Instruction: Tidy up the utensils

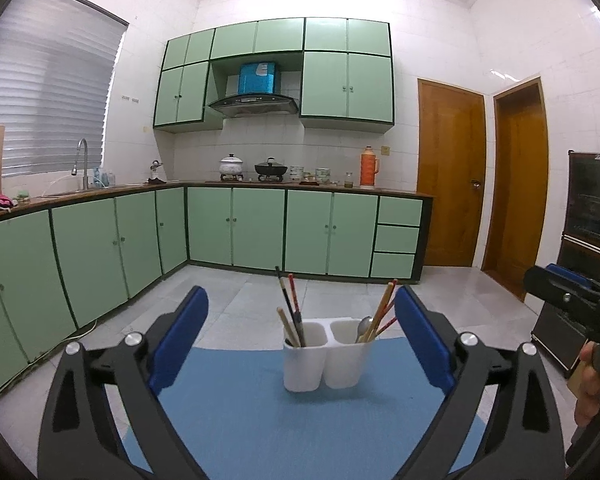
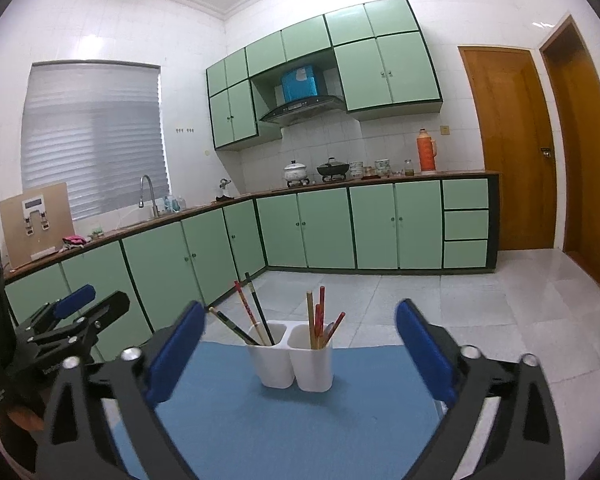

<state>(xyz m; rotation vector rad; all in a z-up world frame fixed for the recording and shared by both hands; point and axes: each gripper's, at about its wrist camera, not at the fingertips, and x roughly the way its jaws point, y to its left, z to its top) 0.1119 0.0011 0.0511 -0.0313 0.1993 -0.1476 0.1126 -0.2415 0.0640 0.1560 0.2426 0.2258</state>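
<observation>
Now both grippers are wide open and hold nothing.

Straight ahead of the left gripper [image 1: 300, 340], in the lower middle of its view, the white holder [image 1: 326, 356] stands on the blue mat [image 1: 260, 420]. Chopsticks [image 1: 290, 312] and a spoon [image 1: 365, 326] stick up out of its two cups, leaning a little. The right gripper [image 2: 300, 344] faces the holder too. Neither looks closer, and neither touches it. I think everything is already put away.
</observation>
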